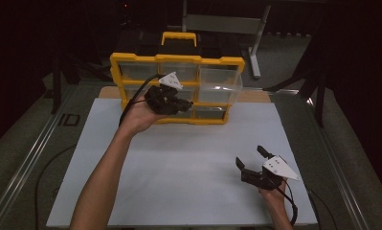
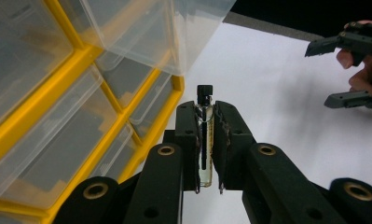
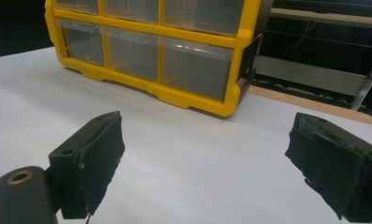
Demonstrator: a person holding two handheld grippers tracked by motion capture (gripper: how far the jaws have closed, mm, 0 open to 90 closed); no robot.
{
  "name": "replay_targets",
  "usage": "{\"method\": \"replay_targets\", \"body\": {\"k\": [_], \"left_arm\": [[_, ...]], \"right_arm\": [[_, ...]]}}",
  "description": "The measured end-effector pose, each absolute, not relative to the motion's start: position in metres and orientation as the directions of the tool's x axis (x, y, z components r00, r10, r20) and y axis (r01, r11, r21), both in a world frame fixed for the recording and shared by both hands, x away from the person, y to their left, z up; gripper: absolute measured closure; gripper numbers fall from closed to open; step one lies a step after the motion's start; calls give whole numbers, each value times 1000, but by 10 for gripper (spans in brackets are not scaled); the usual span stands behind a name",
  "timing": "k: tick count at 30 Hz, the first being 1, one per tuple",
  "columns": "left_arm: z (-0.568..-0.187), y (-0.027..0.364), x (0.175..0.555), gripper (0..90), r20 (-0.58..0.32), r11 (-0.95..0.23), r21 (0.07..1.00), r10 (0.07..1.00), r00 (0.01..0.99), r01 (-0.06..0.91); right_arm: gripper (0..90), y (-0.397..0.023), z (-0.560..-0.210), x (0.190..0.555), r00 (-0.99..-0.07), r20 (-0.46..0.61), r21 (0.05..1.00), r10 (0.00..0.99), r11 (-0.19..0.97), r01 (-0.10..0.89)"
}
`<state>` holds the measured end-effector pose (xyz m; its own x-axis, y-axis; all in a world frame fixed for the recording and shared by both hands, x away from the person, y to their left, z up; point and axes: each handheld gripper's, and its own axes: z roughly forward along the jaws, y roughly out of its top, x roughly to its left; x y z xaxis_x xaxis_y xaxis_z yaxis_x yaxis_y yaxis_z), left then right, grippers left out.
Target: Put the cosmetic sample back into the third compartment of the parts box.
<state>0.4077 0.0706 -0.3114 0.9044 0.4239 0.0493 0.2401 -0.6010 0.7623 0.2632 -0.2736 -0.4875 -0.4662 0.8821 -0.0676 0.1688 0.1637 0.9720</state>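
Note:
A yellow-framed organizer with clear plastic drawers stands upright at the back of the white table. Its top right drawer is pulled out. My left gripper is raised in front of the organizer's middle and lower drawers and is shut on a small clear vial with a black cap, which stands upright between the pads, just below the pulled-out drawer. My right gripper rests low near the table's front right, open, with nothing between its pads.
The white table sheet spreads wide between the two hands. A metal stand and dark floor lie behind the organizer. The organizer's lower drawers are closed.

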Motion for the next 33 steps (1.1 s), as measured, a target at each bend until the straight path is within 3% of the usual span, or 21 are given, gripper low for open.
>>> {"method": "replay_targets", "body": {"k": [33], "left_arm": [[-273, 73, 429, 816, 23, -559, 788, 444, 896, 257]], "right_arm": [[102, -274, -488, 263, -464, -65, 972, 884, 161, 170]]}}
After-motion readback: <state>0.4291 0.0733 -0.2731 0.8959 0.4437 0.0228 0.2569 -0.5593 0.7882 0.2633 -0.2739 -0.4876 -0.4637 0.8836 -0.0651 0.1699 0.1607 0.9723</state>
